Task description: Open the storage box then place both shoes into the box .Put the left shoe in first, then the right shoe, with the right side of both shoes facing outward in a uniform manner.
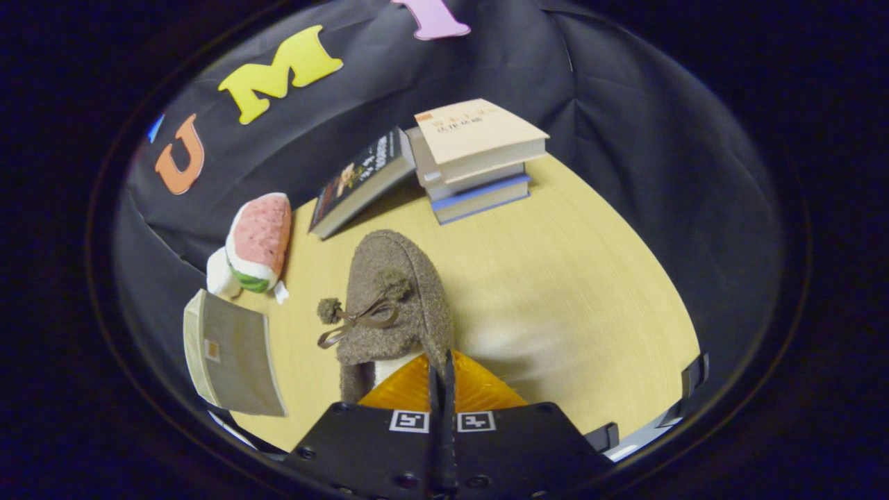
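Note:
A brown fuzzy shoe (392,292) with a ribbon bow and pompoms lies lengthwise just ahead of my fingers, its toe pointing away toward the books. My gripper (442,364) is shut on the shoe, the two fingers pressed together on the rim of its opening near the heel. The pale lining shows just left of the fingers. I cannot tell whether the sole rests on the wooden table (569,278) or hangs just above it. To the right of the fingers, a pale box edge with black clips (646,427) pokes in, which may be the storage box.
Stacked books (479,163) stand beyond the shoe, with a dark book (361,184) leaning against them. A watermelon-slice plush toy (257,243) lies to the left, with a grey book (233,354) in front of it. Black cloth walls surround the table.

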`<state>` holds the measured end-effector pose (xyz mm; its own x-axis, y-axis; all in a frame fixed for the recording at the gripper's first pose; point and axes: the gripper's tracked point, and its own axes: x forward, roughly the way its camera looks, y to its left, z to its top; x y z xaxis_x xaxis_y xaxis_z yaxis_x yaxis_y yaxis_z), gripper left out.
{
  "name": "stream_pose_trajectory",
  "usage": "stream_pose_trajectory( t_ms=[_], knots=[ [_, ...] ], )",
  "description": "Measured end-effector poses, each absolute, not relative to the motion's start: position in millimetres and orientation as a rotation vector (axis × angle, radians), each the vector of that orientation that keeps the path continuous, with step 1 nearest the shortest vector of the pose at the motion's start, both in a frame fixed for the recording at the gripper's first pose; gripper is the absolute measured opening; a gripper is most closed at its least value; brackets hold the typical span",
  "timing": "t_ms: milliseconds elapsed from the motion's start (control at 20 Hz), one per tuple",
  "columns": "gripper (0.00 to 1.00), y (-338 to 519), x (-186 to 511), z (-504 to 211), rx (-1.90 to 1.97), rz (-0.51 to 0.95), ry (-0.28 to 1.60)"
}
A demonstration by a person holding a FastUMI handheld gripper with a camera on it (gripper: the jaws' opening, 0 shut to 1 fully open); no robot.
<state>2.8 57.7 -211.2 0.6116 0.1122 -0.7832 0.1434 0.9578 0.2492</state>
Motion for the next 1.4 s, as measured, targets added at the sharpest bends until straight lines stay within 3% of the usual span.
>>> stream_pose_trajectory(
  t_ms=[300, 550, 900, 1400],
  knots=[
    [0.0, 169, -12, -129, 0.378, 0.002, 0.845],
    [0.0, 300, -21, -107, 0.395, 0.105, 0.864],
    [0.0, 429, -33, -128, 0.381, 0.196, 0.966],
    [0.0, 458, -40, -212, 0.158, 0.1, 1.088]
  ],
)
